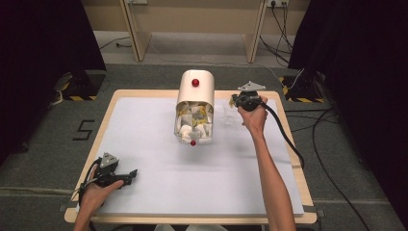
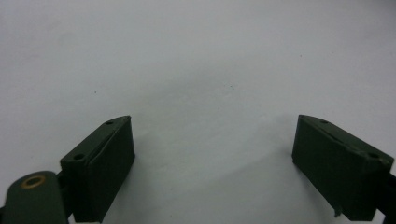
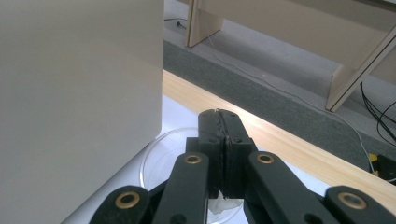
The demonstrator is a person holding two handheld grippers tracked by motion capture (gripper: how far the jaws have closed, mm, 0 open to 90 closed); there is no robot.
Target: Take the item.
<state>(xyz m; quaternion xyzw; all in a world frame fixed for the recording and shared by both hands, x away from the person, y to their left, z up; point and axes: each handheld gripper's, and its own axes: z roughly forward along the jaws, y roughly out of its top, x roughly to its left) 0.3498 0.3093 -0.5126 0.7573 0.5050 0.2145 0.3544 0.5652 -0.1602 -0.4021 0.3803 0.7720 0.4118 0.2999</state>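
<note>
A cream, round-topped box with red knobs (image 1: 195, 103) stood open-fronted at the far middle of the white-covered wooden table (image 1: 159, 192), showing white and yellow packets. Just right of it lay a clear round dish (image 3: 161, 156). The right gripper (image 3: 223, 154), jaws pressed together on something thin and whitish, probably should release low over the dish. The left gripper (image 2: 212, 158) rested wide open at the near left

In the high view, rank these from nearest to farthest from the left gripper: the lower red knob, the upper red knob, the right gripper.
From the left gripper:
1. Lower red knob, at the cream box's near end, mid-table.
2. Upper red knob, on the box's far top.
3. Right gripper, at the far right, beside the box.
</note>
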